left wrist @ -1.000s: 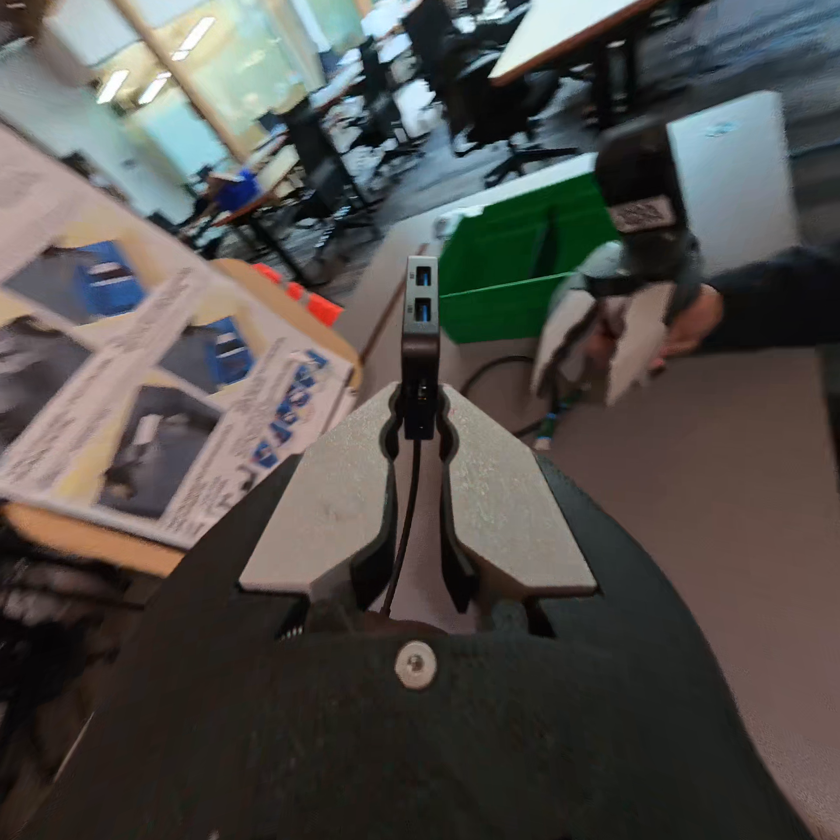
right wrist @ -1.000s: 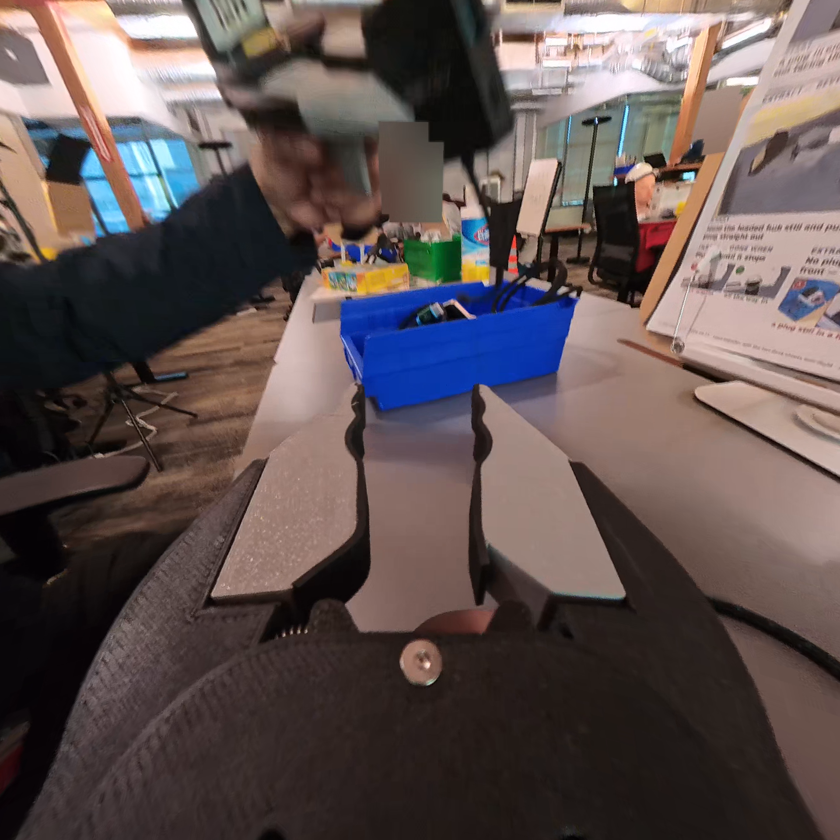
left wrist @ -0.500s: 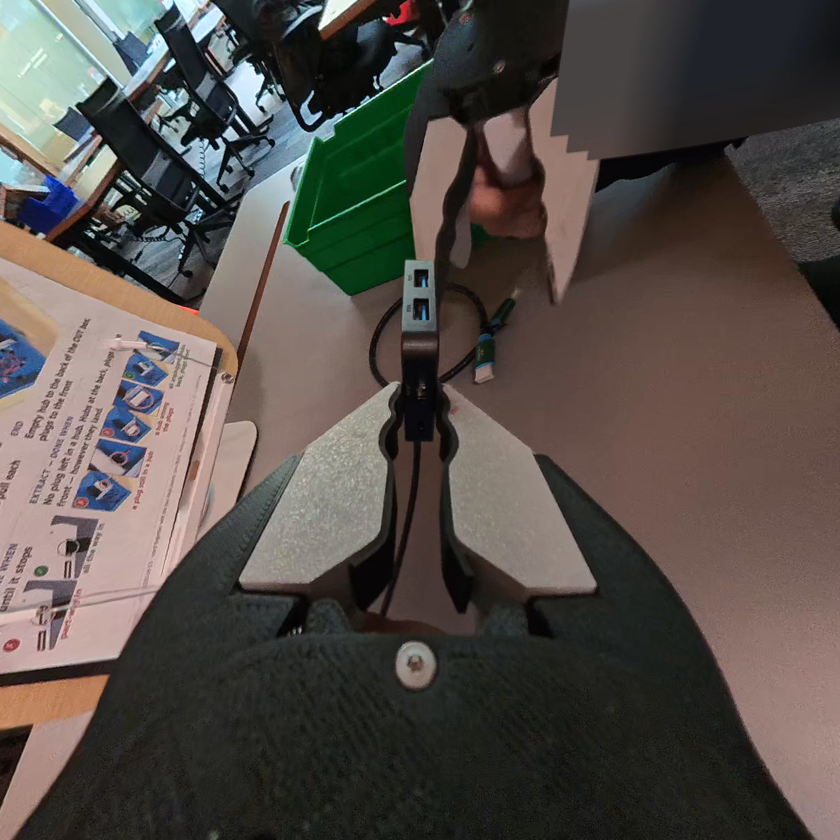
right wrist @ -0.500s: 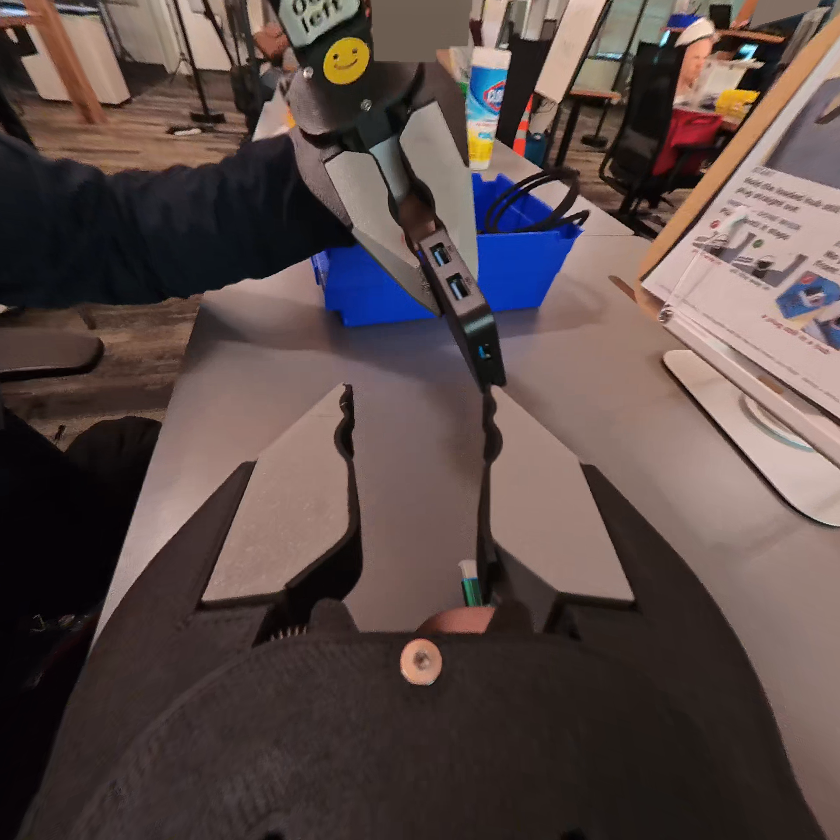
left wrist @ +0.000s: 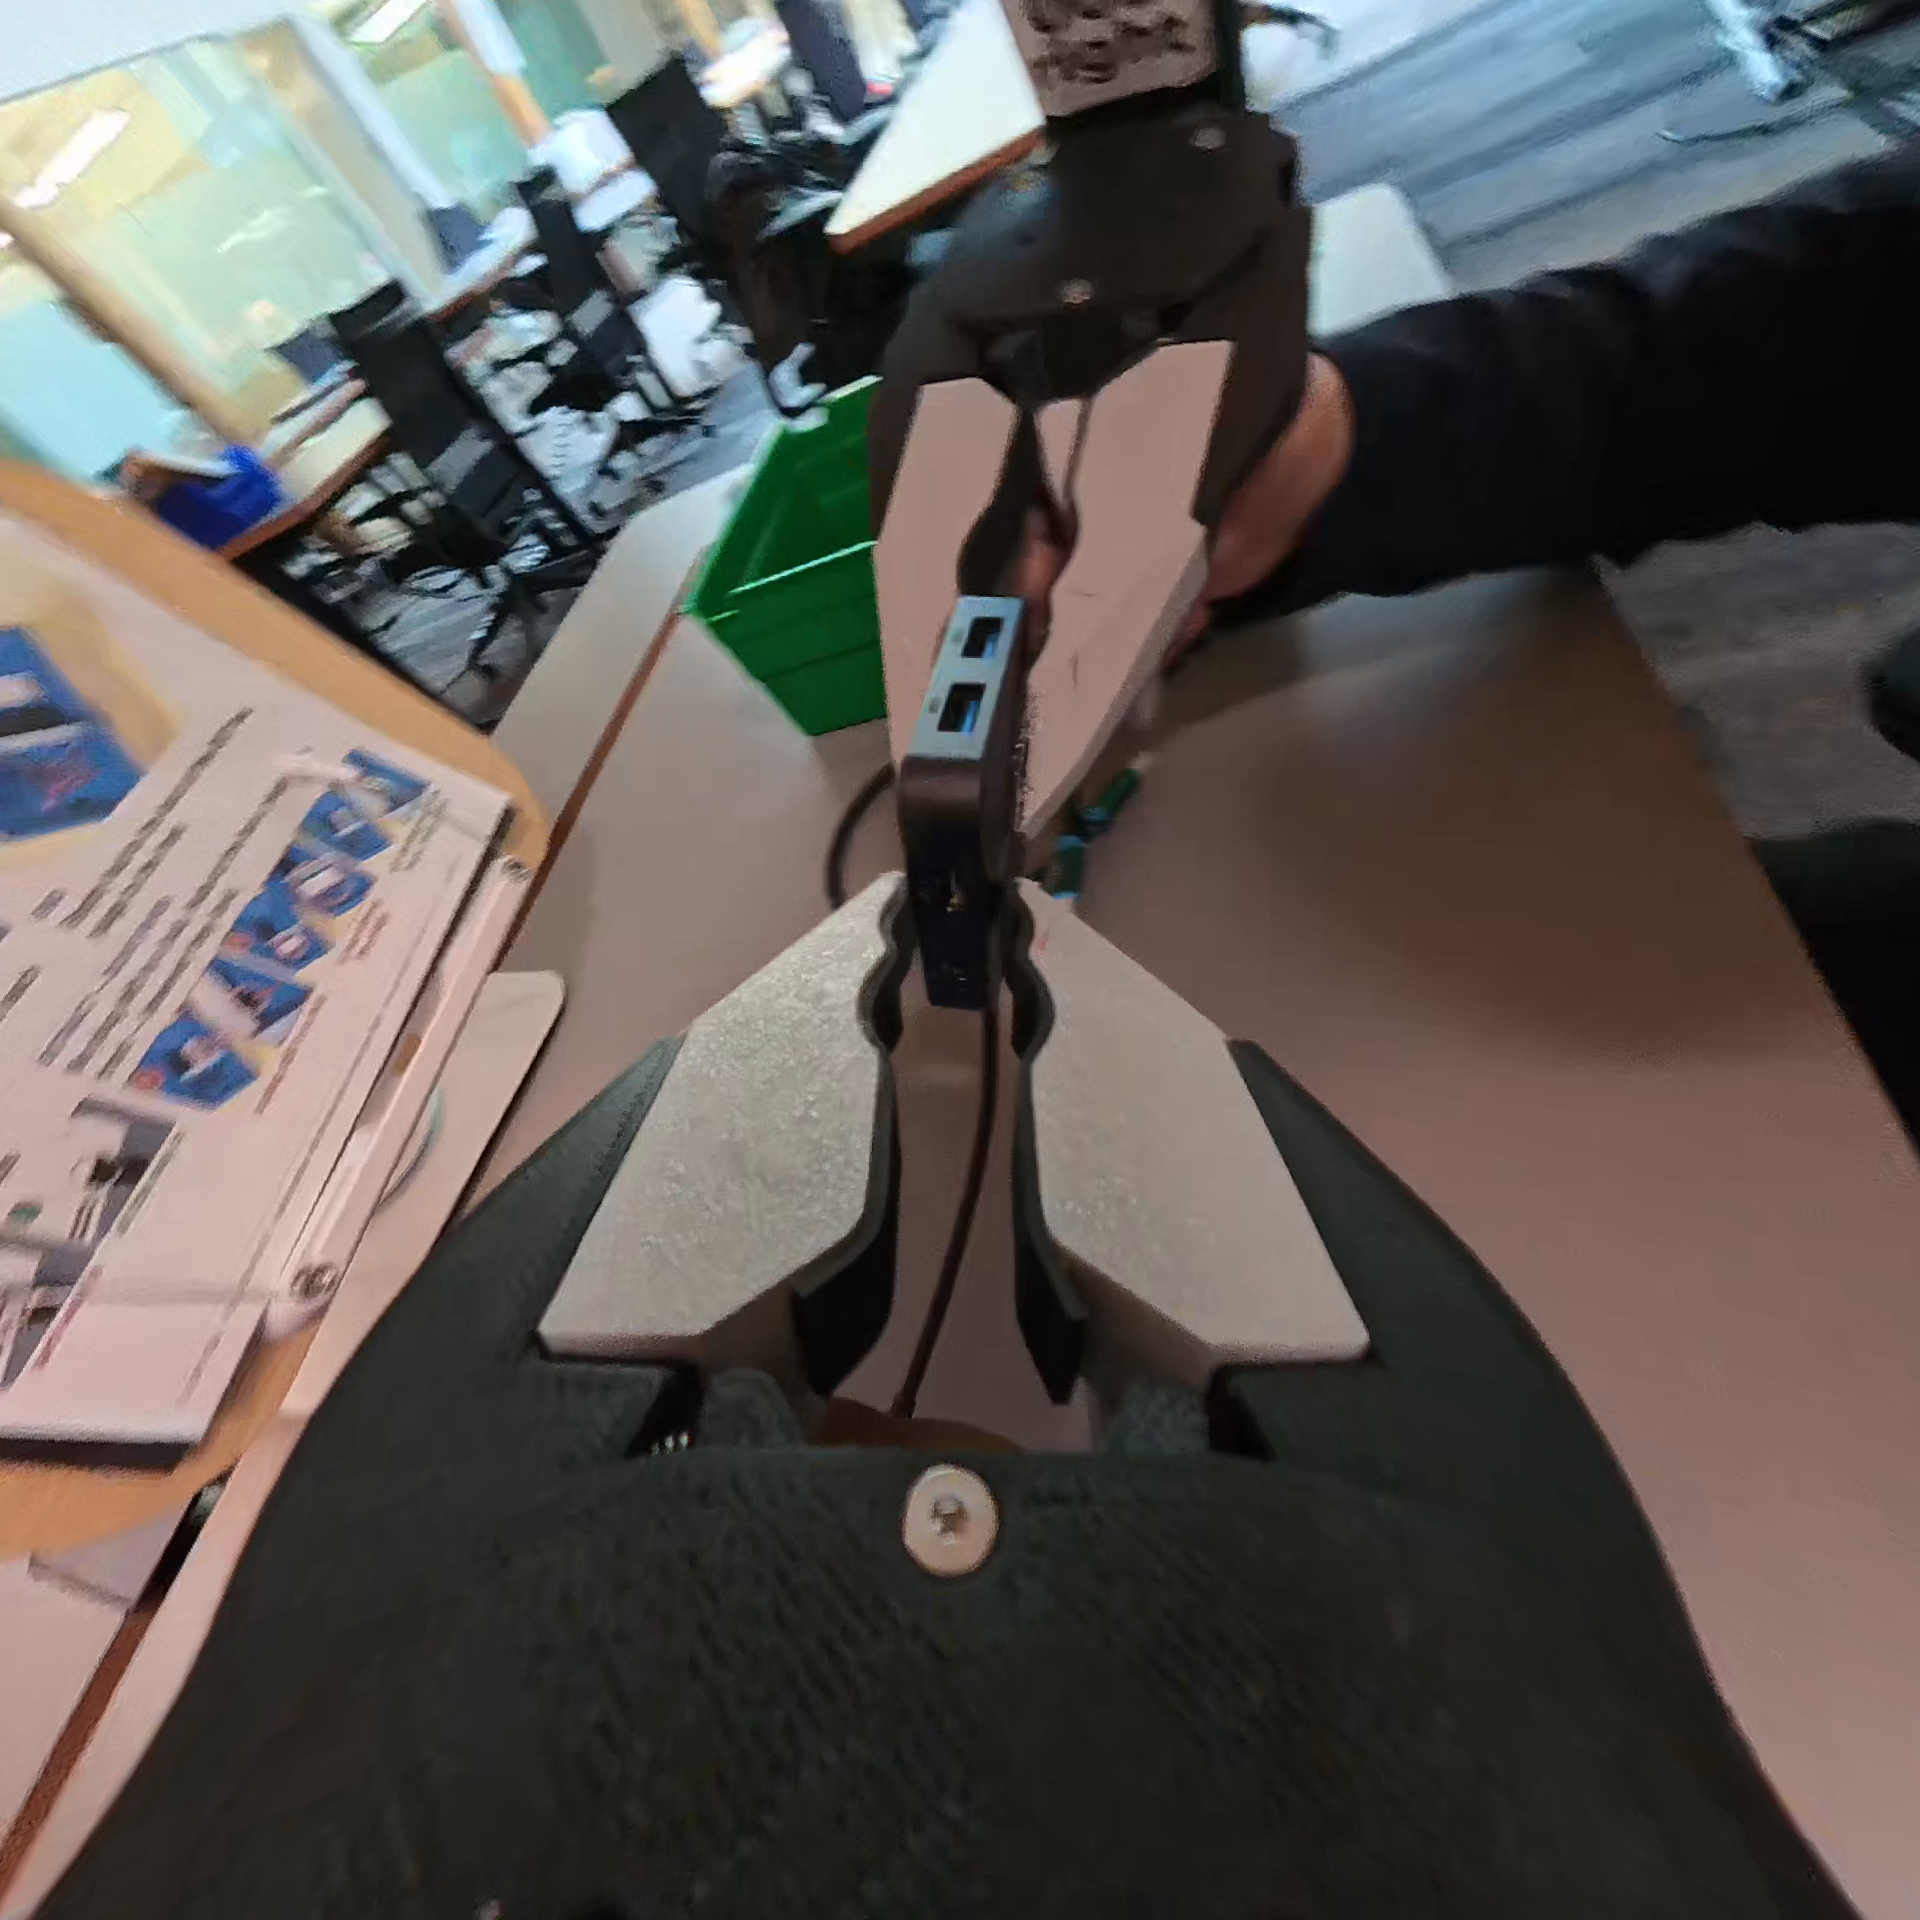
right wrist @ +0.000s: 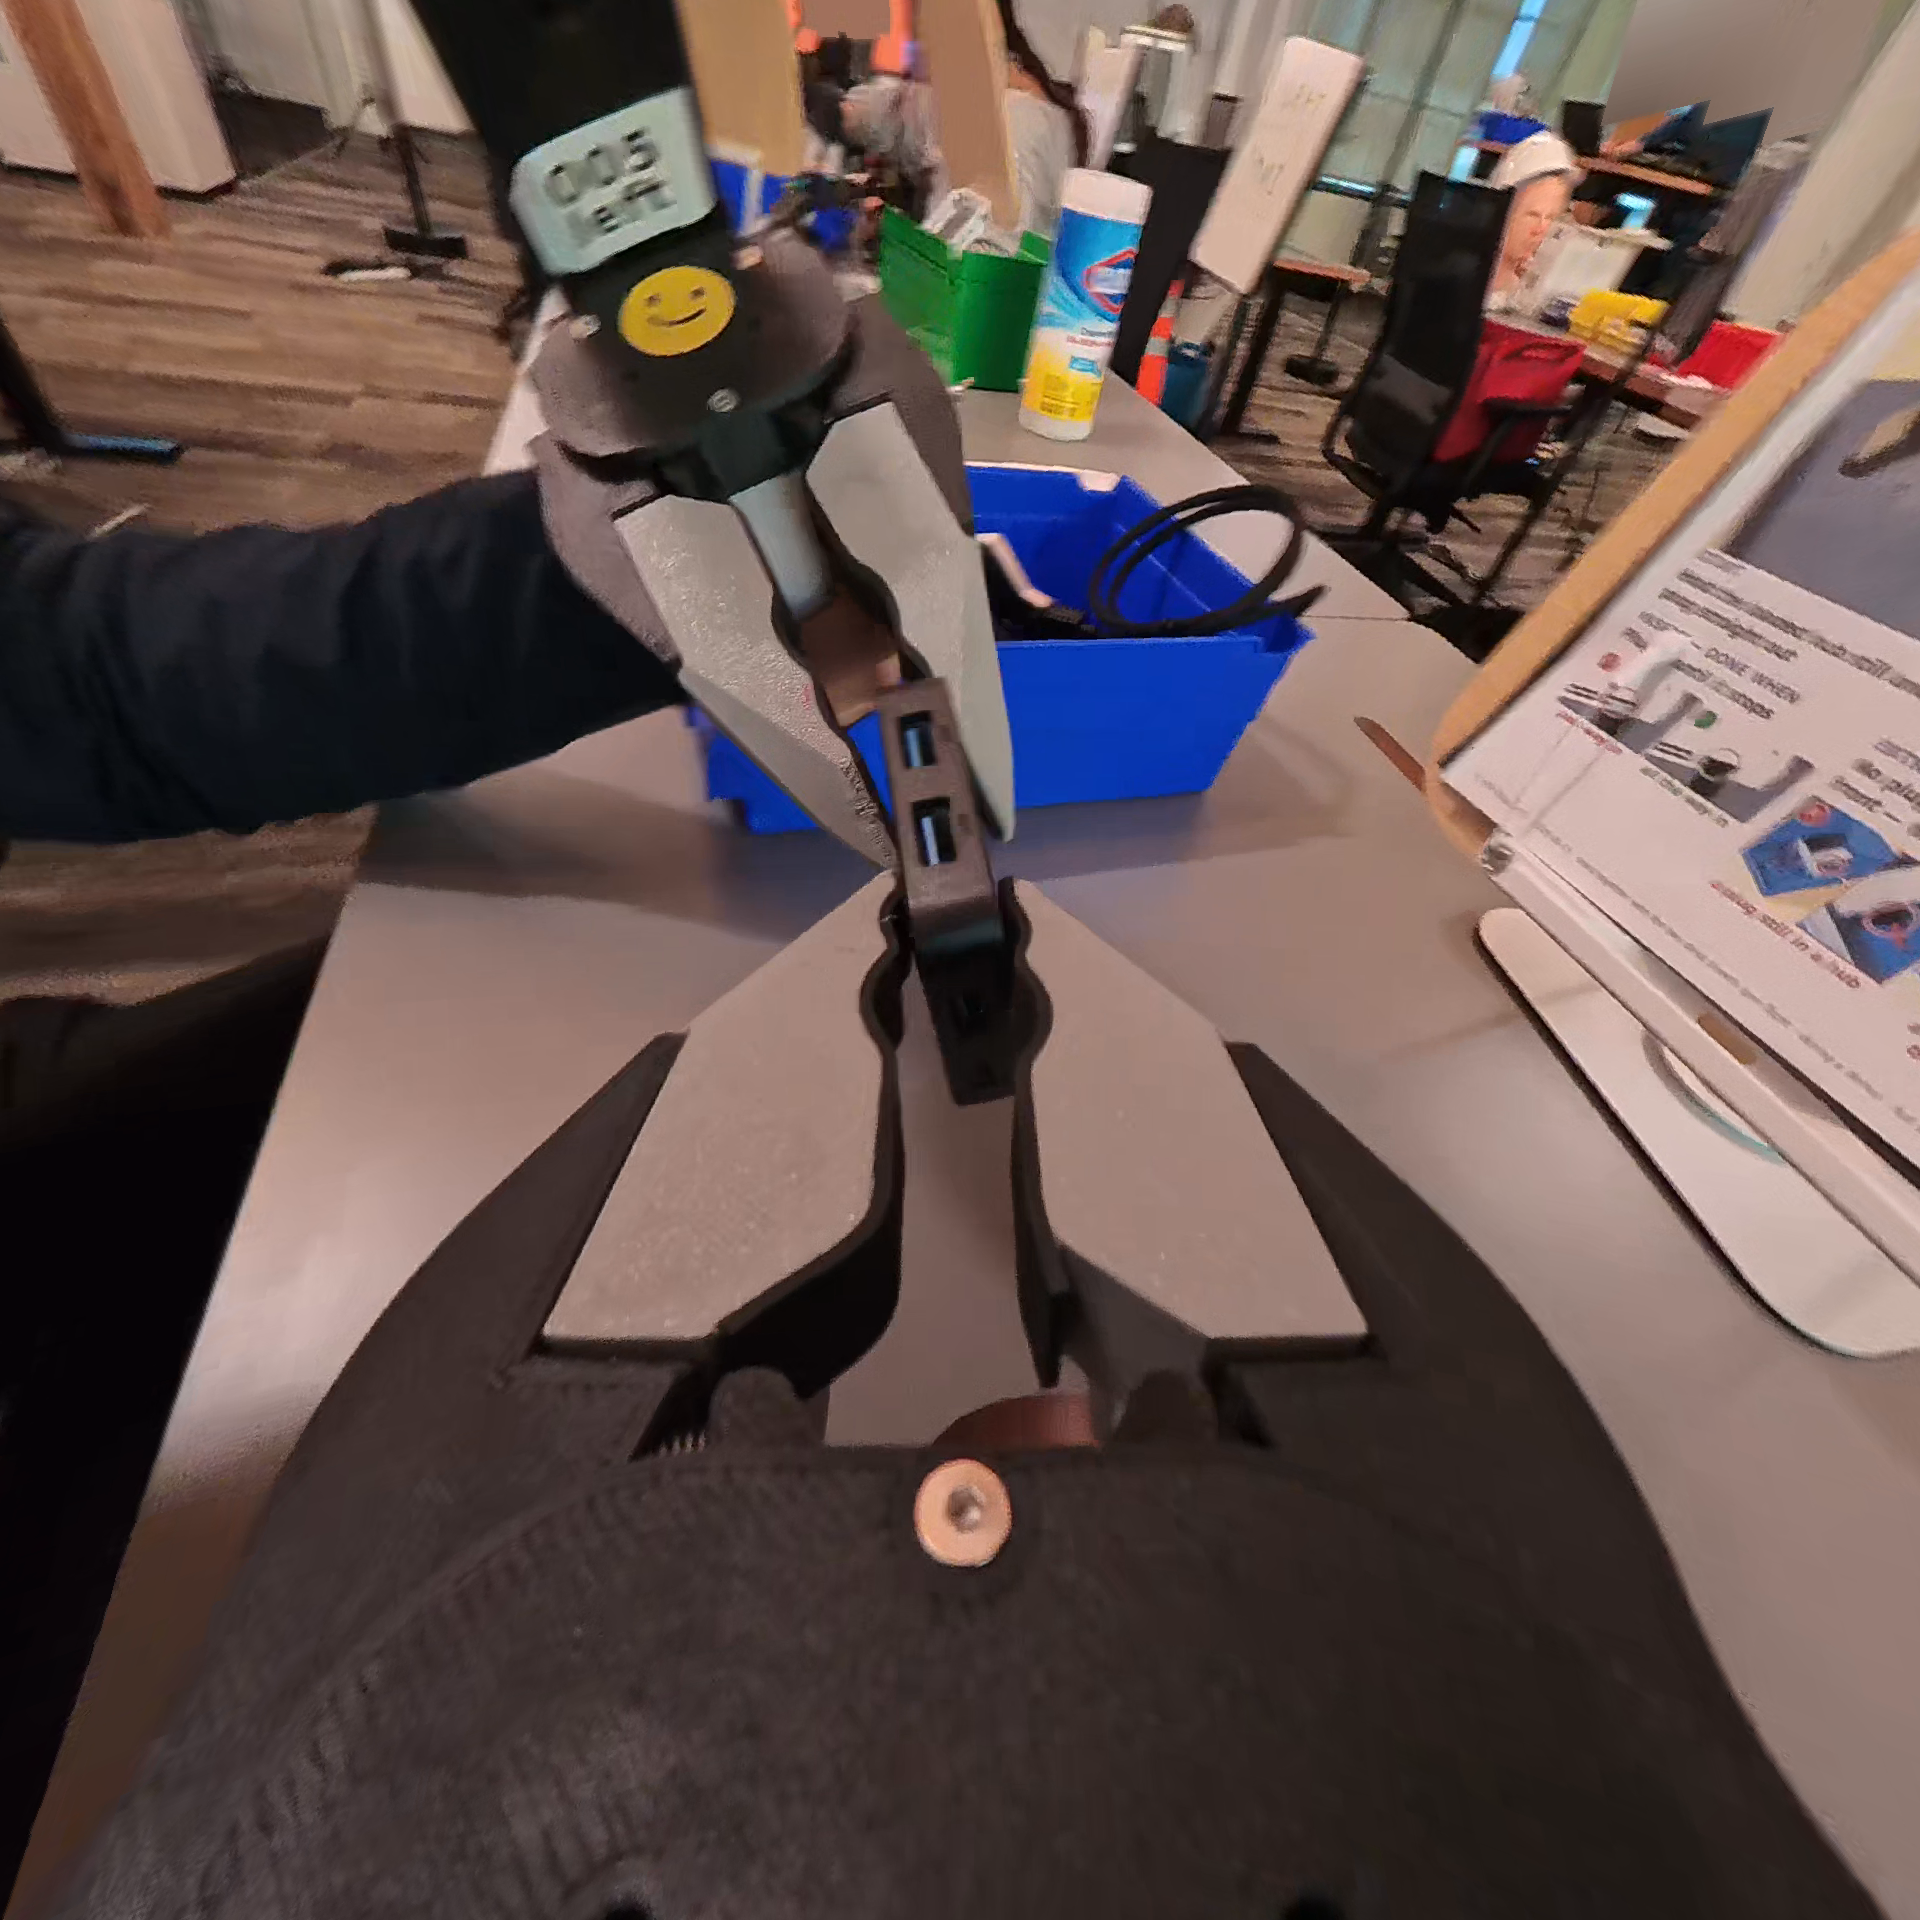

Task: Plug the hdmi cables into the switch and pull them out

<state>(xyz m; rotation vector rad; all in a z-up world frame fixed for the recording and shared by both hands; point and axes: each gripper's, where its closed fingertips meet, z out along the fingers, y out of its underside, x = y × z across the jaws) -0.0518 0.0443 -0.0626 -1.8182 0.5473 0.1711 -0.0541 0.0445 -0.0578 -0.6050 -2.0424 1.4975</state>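
Above the grey tabletop (left wrist: 1455, 935), the left gripper (left wrist: 961, 935) is pinching one end of the black switch (left wrist: 961, 769) while the right gripper (right wrist: 951, 925) is closing around the other, the green-tipped HDMI cable (left wrist: 1091, 821) lying unplugged beneath, so plugging apparently remains ahead.

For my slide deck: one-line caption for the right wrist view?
Both tools grip one black switch end to end above the grey table, a blue bin behind.
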